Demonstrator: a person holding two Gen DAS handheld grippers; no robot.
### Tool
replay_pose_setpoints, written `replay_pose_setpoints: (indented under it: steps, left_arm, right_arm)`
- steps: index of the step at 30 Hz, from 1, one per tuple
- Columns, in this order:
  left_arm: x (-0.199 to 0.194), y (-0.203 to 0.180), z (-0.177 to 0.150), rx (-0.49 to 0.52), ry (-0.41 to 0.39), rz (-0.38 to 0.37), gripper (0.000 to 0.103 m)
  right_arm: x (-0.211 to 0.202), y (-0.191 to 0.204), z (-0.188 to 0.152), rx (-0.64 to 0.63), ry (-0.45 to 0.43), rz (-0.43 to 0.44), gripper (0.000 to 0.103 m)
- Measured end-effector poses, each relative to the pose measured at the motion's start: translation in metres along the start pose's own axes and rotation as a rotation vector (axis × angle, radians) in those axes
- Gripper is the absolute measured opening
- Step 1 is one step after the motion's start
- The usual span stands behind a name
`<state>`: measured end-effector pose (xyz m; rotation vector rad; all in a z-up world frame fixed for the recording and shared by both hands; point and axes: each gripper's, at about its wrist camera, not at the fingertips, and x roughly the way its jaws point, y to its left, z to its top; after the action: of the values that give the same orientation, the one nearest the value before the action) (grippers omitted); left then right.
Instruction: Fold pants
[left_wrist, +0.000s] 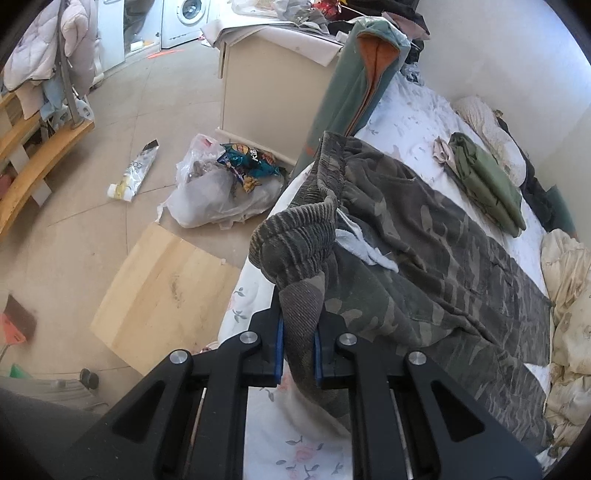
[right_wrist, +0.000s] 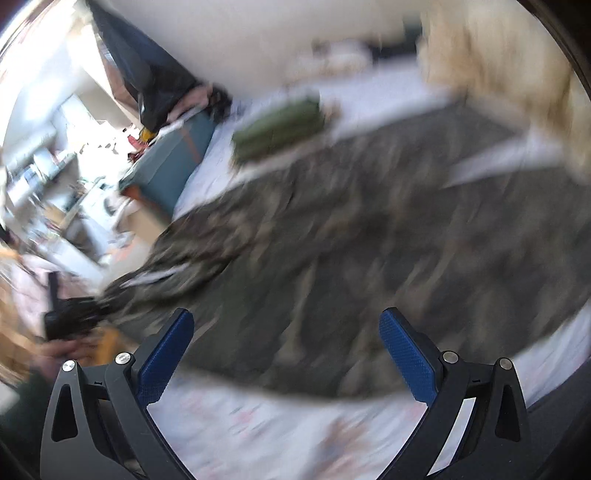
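The left tool (left_wrist: 298, 349) has its blue pads pressed together on the ribbed waistband of the camouflage-patterned fleece pants (left_wrist: 424, 236), lifting that bunched end at the edge of the bed with the white floral sheet (left_wrist: 406, 114). The legs lie flat, stretching across the sheet toward the cream quilted duvet (left_wrist: 569, 295). The right tool (right_wrist: 286, 347) hangs spread wide above the pants (this view is badly blurred), gripping nothing. A folded olive-green garment (left_wrist: 487, 181) rests beyond the pants, apart from them. A clear plastic rubbish bag (left_wrist: 221, 192) sits on the floor beside the bed.
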<state>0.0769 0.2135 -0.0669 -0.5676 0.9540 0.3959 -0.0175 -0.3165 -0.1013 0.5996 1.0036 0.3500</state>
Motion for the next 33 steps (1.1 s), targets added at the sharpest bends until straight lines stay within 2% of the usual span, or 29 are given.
replay_pose_setpoints:
  steps: [2,3,4,7,9,12,13,15,16,17,19,22,24,28,31,33]
  left_arm:
    - [0.000,-0.001,0.000,-0.001,-0.008,-0.001,0.009]
    - [0.000,-0.001,0.000,-0.002,-0.010,0.002,0.009]
    - [0.000,0.000,0.001,-0.004,-0.010,0.001,0.009]
    - [0.002,0.000,0.001,-0.004,-0.007,-0.002,0.009]
    - [0.004,0.002,0.001,0.000,-0.001,0.000,0.009]
    - [0.006,0.004,-0.001,-0.005,0.006,0.006,0.009]
    - [0.007,0.004,-0.001,-0.008,0.010,0.008,0.009]
    - [0.009,0.003,-0.002,-0.010,0.013,0.020,0.009]
    - [0.010,0.003,-0.002,-0.009,0.014,0.029,0.009]
    - [0.011,0.003,-0.003,-0.010,0.016,0.042,0.009]
    - [0.013,0.003,-0.004,-0.008,0.020,0.052,0.009]
    - [0.015,0.003,-0.005,0.002,0.025,0.069,0.009]
    - [0.016,0.002,-0.005,0.010,0.022,0.076,0.009]
    - [0.019,0.003,-0.006,0.018,0.023,0.093,0.009]
    - [0.020,0.005,-0.008,0.016,0.026,0.104,0.009]
    - [0.019,0.003,-0.008,0.022,0.023,0.112,0.009]
  right_arm:
    - [0.027,-0.018,-0.020,0.180,0.107,0.046,0.102]
    - [0.038,-0.027,-0.031,0.256,0.133,0.047,0.102]
    - [0.050,-0.041,-0.044,0.351,0.145,0.017,0.102]
    - [0.063,-0.072,-0.061,0.499,0.122,-0.053,0.101]
    - [0.058,-0.087,-0.053,0.527,0.060,-0.049,0.099]
    - [0.023,-0.114,-0.025,0.559,-0.133,-0.203,0.099]
    - [0.008,-0.134,-0.015,0.619,-0.189,-0.254,0.099]
    - [-0.012,-0.168,-0.002,0.711,-0.255,-0.330,0.098]
    - [-0.024,-0.187,0.007,0.749,-0.280,-0.413,0.097]
    - [-0.036,-0.200,0.019,0.764,-0.289,-0.510,0.093]
    - [-0.052,-0.225,0.039,0.787,-0.315,-0.650,0.085]
    - [-0.074,-0.248,0.063,0.825,-0.369,-0.704,0.078]
    - [-0.086,-0.257,0.079,0.825,-0.390,-0.697,0.067]
    - [-0.115,-0.283,0.107,0.836,-0.441,-0.717,0.066]
    - [-0.127,-0.299,0.125,0.844,-0.425,-0.722,0.059]
    - [-0.131,-0.299,0.130,0.820,-0.408,-0.765,0.037]
